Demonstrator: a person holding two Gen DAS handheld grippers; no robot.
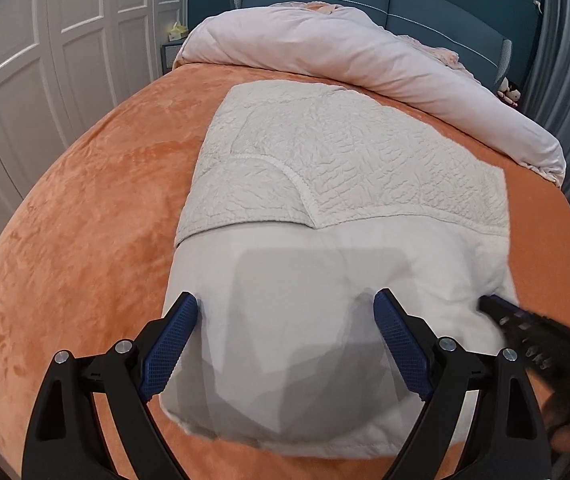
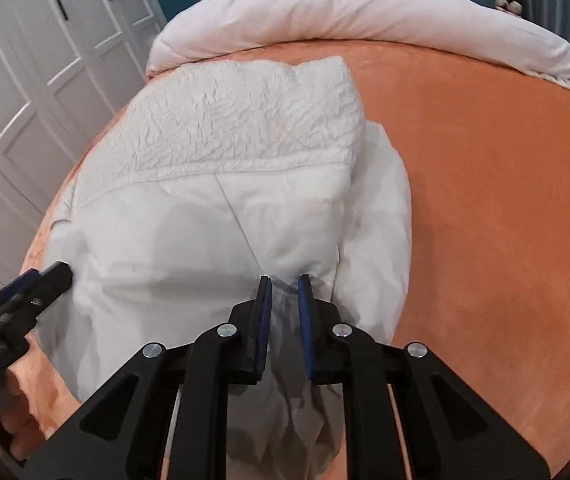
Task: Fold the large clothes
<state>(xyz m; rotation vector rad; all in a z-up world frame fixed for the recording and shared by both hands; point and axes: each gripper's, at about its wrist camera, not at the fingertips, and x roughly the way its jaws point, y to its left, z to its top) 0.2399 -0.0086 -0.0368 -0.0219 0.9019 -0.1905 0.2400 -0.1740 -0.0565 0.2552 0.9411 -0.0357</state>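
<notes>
A large white garment [image 1: 345, 152] lies folded on the orange bed cover [image 1: 85, 220], with a crinkled quilted part at the far end and a smooth part near me. My left gripper [image 1: 285, 294] stands wide open over the smooth near part, one pad at its left edge, and nothing is pinched. In the right wrist view my right gripper [image 2: 285, 279] has its jaws drawn close together on a bunched fold of the garment [image 2: 205, 128], near its front right corner. The right gripper's tip [image 1: 497, 306] shows blurred at the garment's right edge, and the left gripper [image 2: 59, 272] shows at its left edge.
A rolled pale pink duvet [image 1: 325, 40] lies across the far end of the bed in front of a blue headboard [image 1: 425, 0]. White wardrobe doors [image 1: 45, 60] stand to the left. Bare orange cover [image 2: 505, 200] stretches to the right of the garment.
</notes>
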